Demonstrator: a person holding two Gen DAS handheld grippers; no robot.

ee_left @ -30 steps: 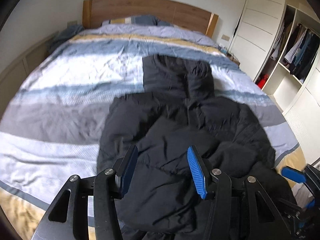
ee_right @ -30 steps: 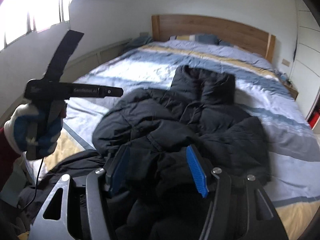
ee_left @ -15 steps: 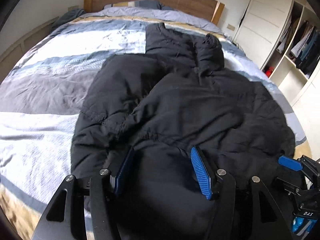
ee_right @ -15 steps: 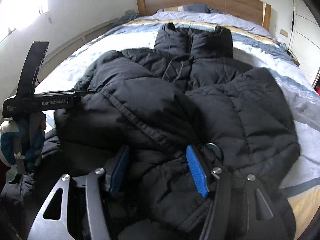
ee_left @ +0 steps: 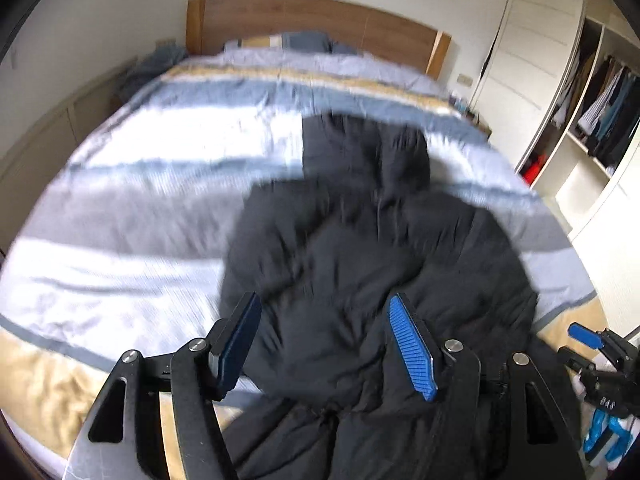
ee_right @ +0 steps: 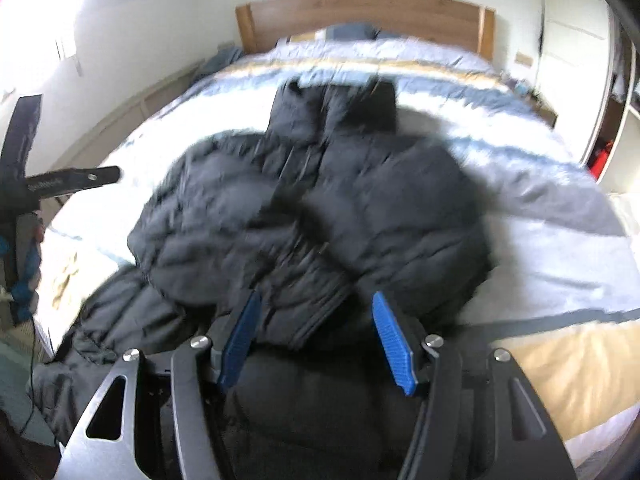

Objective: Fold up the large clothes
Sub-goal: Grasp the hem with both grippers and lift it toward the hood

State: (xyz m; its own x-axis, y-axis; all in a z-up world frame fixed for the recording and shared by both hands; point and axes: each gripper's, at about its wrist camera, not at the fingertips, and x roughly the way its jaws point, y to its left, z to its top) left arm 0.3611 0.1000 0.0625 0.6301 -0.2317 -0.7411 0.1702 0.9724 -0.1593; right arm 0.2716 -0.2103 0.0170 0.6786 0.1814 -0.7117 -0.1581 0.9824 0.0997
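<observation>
A black puffer jacket (ee_left: 360,248) lies crumpled on the striped bed, hood toward the headboard, with its lower part hanging over the near edge. My left gripper (ee_left: 326,344) hovers over the jacket's near left part. Its jaws are opening, both pads are bare, and nothing is pressed between them. My right gripper (ee_right: 316,340) hangs over the near middle of the jacket (ee_right: 320,208), open, with fabric lying below the blue pads. One blue finger (ee_left: 584,334) of the right gripper shows at the far right of the left wrist view.
The striped blue, white and beige duvet (ee_left: 140,200) covers the bed, which ends at a wooden headboard (ee_left: 312,16). An open wardrobe with hanging clothes (ee_left: 600,112) stands on the right. A gloved hand (ee_right: 24,272) holds the left tool at the left edge.
Half a second ago both cameras were low and close over the jacket. They have since pulled back and up. The left jaws stand wider than before, and the right jaws look unchanged.
</observation>
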